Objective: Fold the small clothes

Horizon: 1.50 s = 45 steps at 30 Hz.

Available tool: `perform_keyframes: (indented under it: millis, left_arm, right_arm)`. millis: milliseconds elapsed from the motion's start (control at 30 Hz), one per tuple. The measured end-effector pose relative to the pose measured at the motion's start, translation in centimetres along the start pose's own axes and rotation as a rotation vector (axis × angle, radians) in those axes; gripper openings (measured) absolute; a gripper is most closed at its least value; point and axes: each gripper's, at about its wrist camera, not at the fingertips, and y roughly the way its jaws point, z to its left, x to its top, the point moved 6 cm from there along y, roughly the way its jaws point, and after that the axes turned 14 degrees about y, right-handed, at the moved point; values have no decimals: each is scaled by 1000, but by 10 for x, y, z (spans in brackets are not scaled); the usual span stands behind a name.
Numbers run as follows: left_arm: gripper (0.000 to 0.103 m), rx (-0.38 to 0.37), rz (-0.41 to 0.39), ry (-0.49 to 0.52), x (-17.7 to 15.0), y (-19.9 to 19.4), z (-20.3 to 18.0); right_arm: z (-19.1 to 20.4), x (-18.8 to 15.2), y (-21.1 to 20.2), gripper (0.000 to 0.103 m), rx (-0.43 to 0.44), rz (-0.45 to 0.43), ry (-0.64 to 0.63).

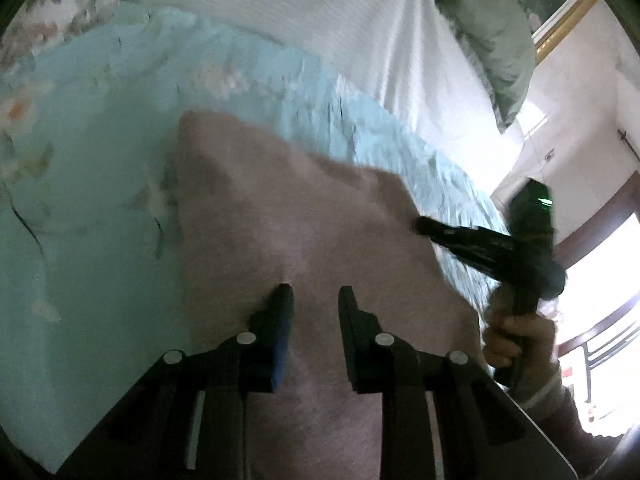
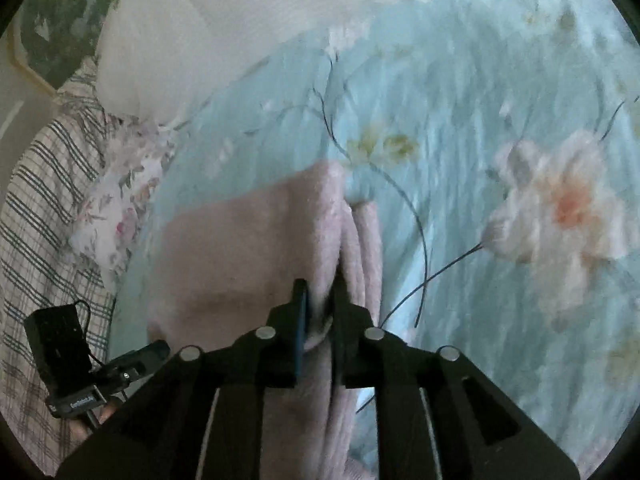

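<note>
The pink fleece garment [image 1: 300,208] is lying on the light-blue floral bedspread [image 1: 100,200], towards the bedspread's near edge and well short of the ribbed white blanket [image 1: 320,8] at its far side. Its near end is rising off the bedspread towards both tools, while its far edge is resting flat ahead of them.

The right gripper [image 2: 320,288] is standing narrow, pinching a bunched fold of the garment at its right-hand side. The left gripper [image 1: 314,296] is sitting over the left part of the same near end. Its jaws are a little apart with pink fleece filling the gap, and I cannot tell whether the pads are pressing on it.

The two tools are flanking the near end, neither clearly closer to the far edge. The garment is stretching away from them, its free length pointing straight ahead towards the white blanket. So the fold is probably going to run forward, carrying the lifted end over onto the resting far edge, with both hands travelling together to keep that edge square.
</note>
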Motion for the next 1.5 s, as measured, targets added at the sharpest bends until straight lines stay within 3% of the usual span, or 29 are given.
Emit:
perform_keyframes:
  millis: [100,200,267,333,367,433,533,600,700,800,933,1067,1167,1233,1300,1367,1433,1500]
  left_arm:
    - [24,32,-25,-6,20,-2,8]
    - [24,95,-32,-37,46,15,25]
    - [24,198,-5,-53,58,32,45]
    - [25,278,37,-73,62,49,67]
    - [27,281,69,-93,61,59,78]
    - [27,246,94,-124,58,70,85]
    - [23,255,66,-94,59,54,76]
    - [22,214,17,-90,54,32,62]
    - [22,147,-36,-69,43,3,36]
    - [22,86,-61,-24,26,-19,2]
    - [25,-1,-50,40,-9,-41,-39]
    - [25,6,5,85,-45,-48,-62]
    - [25,2,-7,69,-64,-60,-68]
    - [25,-14,-13,57,-76,-67,-72]
    - [25,-14,-4,60,-86,-66,-74]
    - [25,-21,16,68,-100,-65,-75]
    - [25,11,50,82,-113,-56,-73]
    - [25,37,83,74,-127,-45,-65]
  right_arm:
    - [35,2,-32,14,15,-102,-77]
    - [70,-6,-21,14,44,-44,-161]
    - [69,-8,5,14,-10,6,-173]
    - [45,-2,30,14,-158,8,-143]
    - [30,2,37,10,-213,-12,-126]
    - [5,8,39,0,-208,-42,-59]
    - [-8,9,20,0,-178,-98,19]
    - [-6,3,4,7,-195,-143,29]
    - [11,-15,-24,7,-63,-138,5]
    - [27,-39,-31,7,-6,-93,-54]
    - [11,-64,-13,6,-113,-25,-55]
    - [-18,-66,-16,8,-251,-89,20]
    - [-18,-73,-42,9,-102,-115,82]
    - [-3,-86,-62,9,-67,-165,28]
    - [20,-111,-73,9,32,-139,-32]
    - [32,-130,-69,9,59,-95,-82]
    - [33,-148,-57,9,8,-59,-139]
    - [13,-147,-46,6,-152,-80,-135]
